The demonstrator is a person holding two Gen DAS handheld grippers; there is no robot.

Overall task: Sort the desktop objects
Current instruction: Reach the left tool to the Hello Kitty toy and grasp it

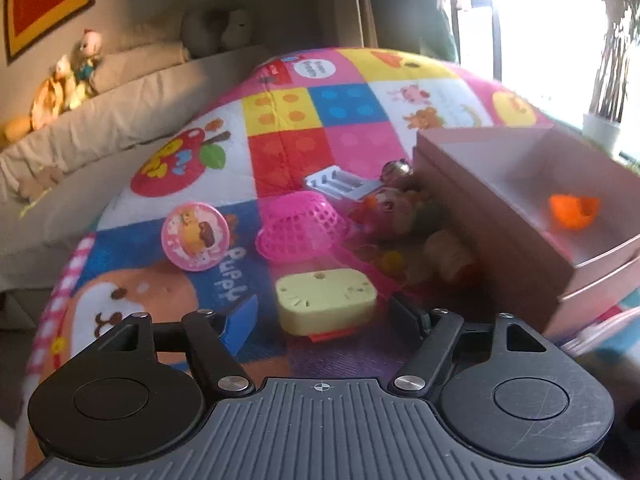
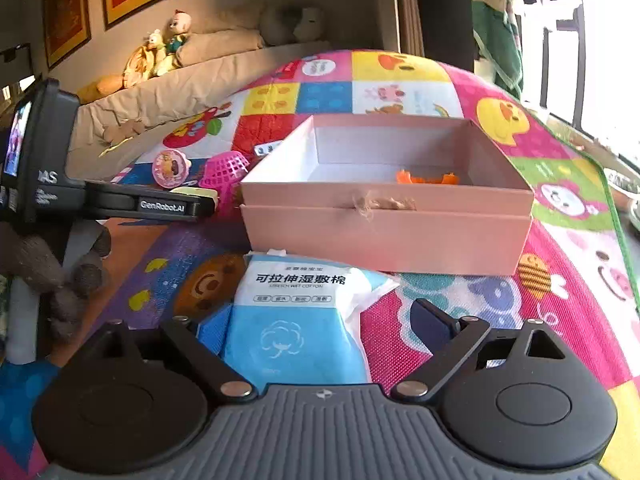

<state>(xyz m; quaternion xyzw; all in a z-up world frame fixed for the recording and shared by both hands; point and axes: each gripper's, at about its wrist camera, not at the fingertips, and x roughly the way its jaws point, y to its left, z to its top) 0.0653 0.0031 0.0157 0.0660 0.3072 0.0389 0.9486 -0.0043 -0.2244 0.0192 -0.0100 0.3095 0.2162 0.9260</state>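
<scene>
Trouble could start at the left gripper (image 1: 326,316): its half-closed jaws flank the yellow block (image 1: 326,300), seemingly untouched, so a skewed pinch might flip it. The right gripper (image 2: 320,330) gapes wide around the cotton-pad pack (image 2: 300,320), ahead of which stands the pink box (image 2: 386,196).

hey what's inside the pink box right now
Inside the pink box only an orange toy shows, lying on its white floor. The near wall hides the front strip of the floor, so anything lying there cannot be seen.
</scene>
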